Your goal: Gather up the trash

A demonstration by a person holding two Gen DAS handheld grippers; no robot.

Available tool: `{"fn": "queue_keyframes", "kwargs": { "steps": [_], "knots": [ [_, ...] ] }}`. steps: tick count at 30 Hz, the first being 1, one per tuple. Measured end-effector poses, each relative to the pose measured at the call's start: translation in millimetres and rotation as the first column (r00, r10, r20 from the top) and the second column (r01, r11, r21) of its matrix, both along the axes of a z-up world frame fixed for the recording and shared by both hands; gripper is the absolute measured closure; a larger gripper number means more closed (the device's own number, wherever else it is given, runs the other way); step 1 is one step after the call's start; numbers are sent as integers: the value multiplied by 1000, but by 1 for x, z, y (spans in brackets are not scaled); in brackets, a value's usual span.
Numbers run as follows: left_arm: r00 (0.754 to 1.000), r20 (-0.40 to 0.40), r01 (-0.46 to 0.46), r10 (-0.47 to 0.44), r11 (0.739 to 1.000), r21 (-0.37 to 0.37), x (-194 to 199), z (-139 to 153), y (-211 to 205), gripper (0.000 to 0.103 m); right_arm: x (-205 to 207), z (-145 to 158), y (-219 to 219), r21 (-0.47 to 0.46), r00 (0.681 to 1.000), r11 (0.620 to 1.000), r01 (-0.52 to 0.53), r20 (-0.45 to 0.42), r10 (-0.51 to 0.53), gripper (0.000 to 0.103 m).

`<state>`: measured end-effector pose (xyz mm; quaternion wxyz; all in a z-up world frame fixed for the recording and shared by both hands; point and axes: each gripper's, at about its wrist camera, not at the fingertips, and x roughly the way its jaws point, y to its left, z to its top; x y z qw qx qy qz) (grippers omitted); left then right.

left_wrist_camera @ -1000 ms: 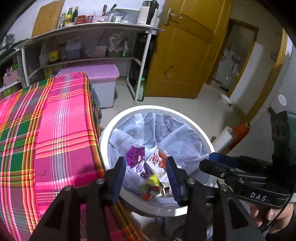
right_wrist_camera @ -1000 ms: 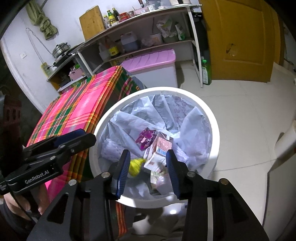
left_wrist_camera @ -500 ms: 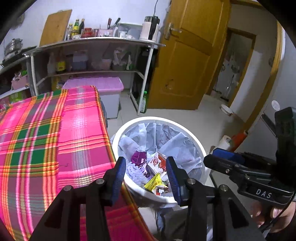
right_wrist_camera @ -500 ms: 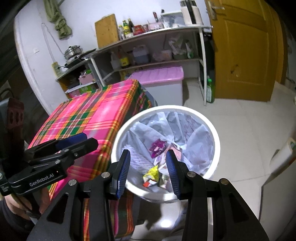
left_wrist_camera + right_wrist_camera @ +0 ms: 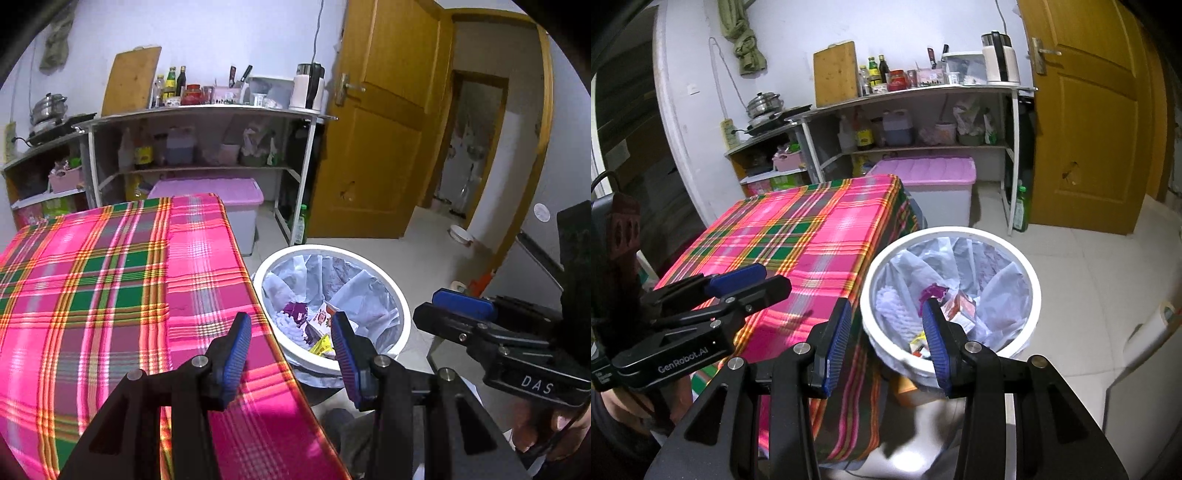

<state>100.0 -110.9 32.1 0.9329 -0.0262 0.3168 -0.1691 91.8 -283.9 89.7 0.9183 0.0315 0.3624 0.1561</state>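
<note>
Kitchen floor [image 5: 1089, 266], lined trash bin [image 5: 1032, 271]

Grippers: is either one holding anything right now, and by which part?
Nothing is held. The left gripper and the right gripper both have open jaws with nothing between the pads; the wrappers lie in the bin.

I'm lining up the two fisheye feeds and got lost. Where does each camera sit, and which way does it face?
Left wrist: on the left gripper, angled down over the plaid tablecloth toward the white bin; the right gripper and fingers holding it show at right.
Right wrist: on the right gripper, angled down at the same bin; the left gripper shows at left.
Shared: bin, tablecloth, shelf unit, yellow door.
</note>
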Motion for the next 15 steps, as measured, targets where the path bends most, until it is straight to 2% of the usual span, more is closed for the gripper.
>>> {"fn": "queue_keyframes", "kwargs": {
  "steps": [15],
  "knots": [
    [999, 28, -32, 33, 999, -16, -44, 5, 14, 58, -34, 0, 5, -3, 1000, 1000, -9, 5, 9, 62]
  ]
}}
